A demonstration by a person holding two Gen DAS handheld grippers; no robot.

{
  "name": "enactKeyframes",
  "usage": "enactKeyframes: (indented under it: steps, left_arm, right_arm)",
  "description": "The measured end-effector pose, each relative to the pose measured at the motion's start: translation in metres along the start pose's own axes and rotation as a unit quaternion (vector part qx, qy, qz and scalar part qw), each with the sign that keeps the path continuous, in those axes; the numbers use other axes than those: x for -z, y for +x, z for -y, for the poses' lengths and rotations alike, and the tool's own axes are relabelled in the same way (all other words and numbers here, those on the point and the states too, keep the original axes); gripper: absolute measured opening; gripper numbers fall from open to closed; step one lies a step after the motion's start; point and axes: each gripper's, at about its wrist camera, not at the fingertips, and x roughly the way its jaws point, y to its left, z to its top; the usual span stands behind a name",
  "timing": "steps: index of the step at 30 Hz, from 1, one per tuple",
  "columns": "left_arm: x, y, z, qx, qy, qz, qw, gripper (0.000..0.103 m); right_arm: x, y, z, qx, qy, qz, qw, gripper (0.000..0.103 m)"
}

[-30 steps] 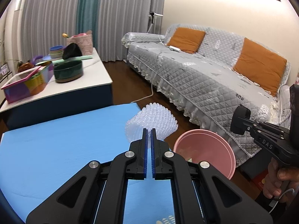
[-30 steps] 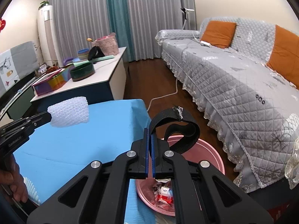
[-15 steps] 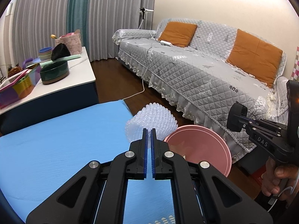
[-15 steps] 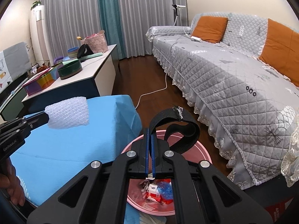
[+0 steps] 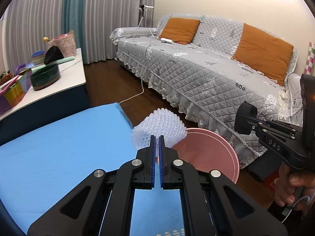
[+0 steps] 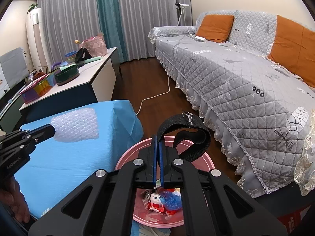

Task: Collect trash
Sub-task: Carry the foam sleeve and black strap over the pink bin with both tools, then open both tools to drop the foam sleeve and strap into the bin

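My left gripper point(image 5: 157, 137) is shut on a piece of clear bubble wrap point(image 5: 159, 126), held at the right edge of the blue-covered table point(image 5: 59, 147) and just at the rim of the pink bin point(image 5: 208, 151). The same bubble wrap point(image 6: 75, 125) shows in the right wrist view, sticking out of the left gripper point(image 6: 52, 130). My right gripper point(image 6: 157, 137) is shut on a looped black strap point(image 6: 185, 135), hanging over the pink bin point(image 6: 126, 157). Wrappers and a red-white box point(image 6: 157, 202) lie in the bin. The right gripper point(image 5: 246, 121) appears at the right of the left wrist view, held by a hand.
A grey quilted sofa point(image 6: 236, 74) with orange cushions point(image 6: 214, 28) runs along the right. A white side table point(image 6: 94, 70) with bowls and a pink basket stands behind the blue table. A white cable point(image 6: 157, 94) lies on the dark wooden floor between them.
Both grippers have shifted right and slightly down toward the pink bin. The bubble wrap now reaches the bin's rim, and the strap hangs further over the bin's opening.
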Motion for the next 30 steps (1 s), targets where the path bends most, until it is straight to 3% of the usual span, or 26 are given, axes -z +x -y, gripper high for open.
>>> enactKeyframes:
  steps: [12,15,16,19,20,30]
  left_arm:
    - [-0.001,0.019,0.023,0.025,0.015,-0.01,0.9995,0.003]
    - [-0.001,0.025,0.028,0.035,0.017,-0.015,0.9991,0.004]
    - [0.0,0.028,0.028,0.041,0.016,-0.021,0.9988,0.004]
    - [0.001,0.031,0.028,0.052,0.009,-0.026,0.9982,0.02]
    - [0.001,0.031,0.028,0.053,0.007,-0.025,0.9982,0.028]
    - [0.0,0.023,0.025,0.051,0.002,-0.016,0.9986,0.029]
  right_arm:
    - [0.006,0.009,0.01,-0.001,0.002,-0.016,1.0,0.003]
    - [0.007,0.014,0.013,0.001,0.006,-0.026,1.0,0.008]
    - [0.008,0.015,0.014,0.003,0.007,-0.027,1.0,0.016]
    - [0.008,0.013,0.019,0.011,0.016,-0.023,1.0,0.045]
    - [0.007,0.013,0.021,0.012,0.018,-0.021,1.0,0.048]
    - [0.007,0.013,0.03,0.009,0.035,-0.027,0.999,0.052]
